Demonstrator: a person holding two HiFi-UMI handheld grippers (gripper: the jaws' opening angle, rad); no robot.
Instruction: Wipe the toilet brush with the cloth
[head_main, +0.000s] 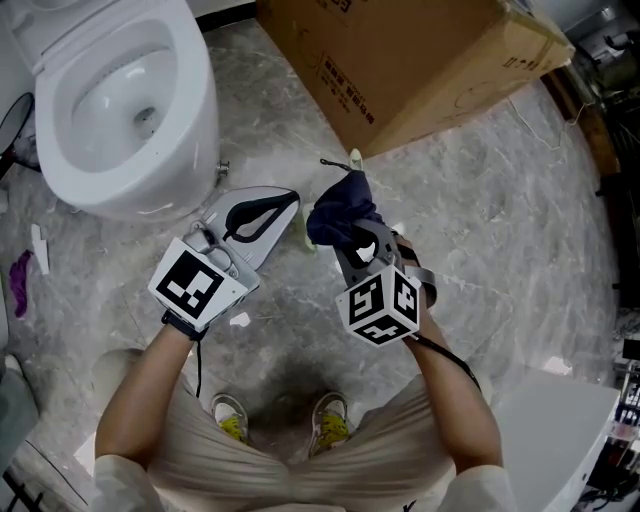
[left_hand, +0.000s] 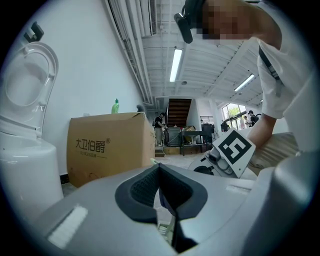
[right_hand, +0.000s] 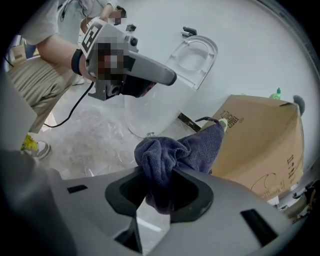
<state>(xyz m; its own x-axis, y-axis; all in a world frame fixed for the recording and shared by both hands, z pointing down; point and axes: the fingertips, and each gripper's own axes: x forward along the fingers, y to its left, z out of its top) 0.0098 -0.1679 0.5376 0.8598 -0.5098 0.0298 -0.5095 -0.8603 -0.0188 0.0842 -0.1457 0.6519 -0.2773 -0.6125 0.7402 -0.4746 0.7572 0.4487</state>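
The toilet brush (head_main: 308, 238) is held in the air above the floor (head_main: 500, 250), in front of the person's knees and between the two grippers. Most of it is hidden. The dark blue cloth (head_main: 342, 212) is bunched round its middle, so only a pale green lower part and a pale green tip with a black loop (right_hand: 222, 123) show.

The right gripper (head_main: 352, 238) has its jaws pinched on the cloth, a thick fold of which fills the gap between the pads (right_hand: 192, 200). The left gripper (head_main: 290, 200) has its jaws pressed together on the brush's pale lower part. Only a narrow slit shows between its pads (left_hand: 137, 192), and the gripper's body covers whatever lies under it.

Just beyond the brush tip a large cardboard box (head_main: 420, 60) stands on the floor, with a green bottle (left_hand: 116, 106) on top of it. To the left of the box is a white toilet (head_main: 190, 110), its seat lifted against the wall. A small purple object (head_main: 20, 280) lies on the floor beside the toilet's base. The person's shoes (head_main: 232, 418) are planted below the grippers, and a white cabinet (head_main: 560, 430) stands at their right.
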